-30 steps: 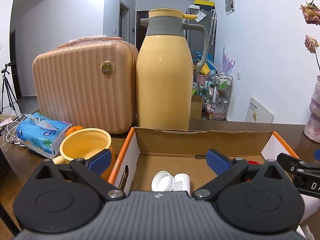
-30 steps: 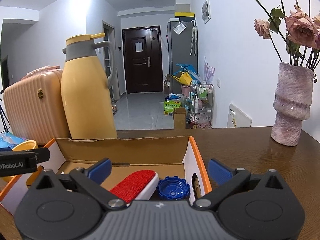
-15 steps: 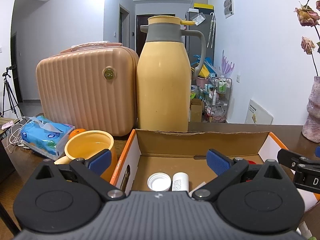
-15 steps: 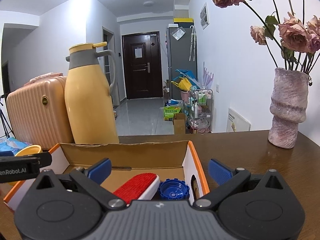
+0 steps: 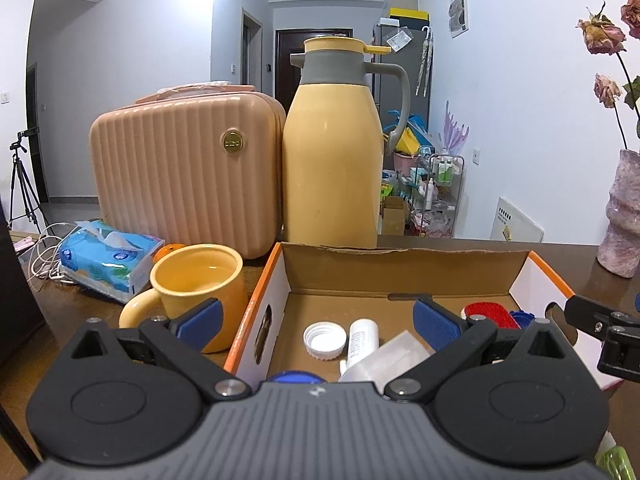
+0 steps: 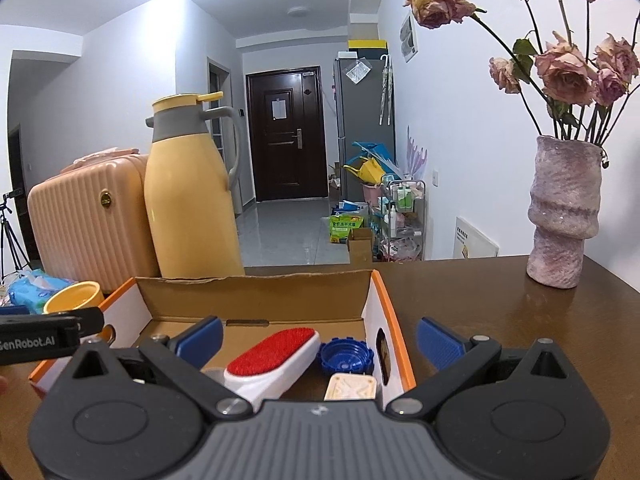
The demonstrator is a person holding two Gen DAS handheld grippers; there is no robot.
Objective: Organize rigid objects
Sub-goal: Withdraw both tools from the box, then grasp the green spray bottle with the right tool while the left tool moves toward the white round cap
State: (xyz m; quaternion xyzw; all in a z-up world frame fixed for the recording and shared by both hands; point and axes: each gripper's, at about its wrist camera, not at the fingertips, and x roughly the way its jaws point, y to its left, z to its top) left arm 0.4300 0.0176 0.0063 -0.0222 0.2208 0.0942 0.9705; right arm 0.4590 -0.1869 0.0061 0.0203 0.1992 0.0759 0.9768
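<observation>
The cardboard box (image 5: 400, 270) is sitting open on the table (image 6: 500, 316), holding a white cap (image 5: 325, 340), white bottle (image 5: 363, 338), red-faced brush (image 6: 272, 354), blue cap (image 6: 346, 356) and cream square piece (image 6: 351, 386). The left gripper (image 5: 318, 318) and right gripper (image 6: 320, 334) are hovering over it, jaws apart and gripping nothing

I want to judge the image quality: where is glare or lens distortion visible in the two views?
Left wrist view: the ceiling above the thermos is overexposed, walls bow outward, corners are black. Right wrist view: a blown-out bright patch fills the upper left ceiling, and the vase leans near the edge; the cardboard box stays sharp.
</observation>
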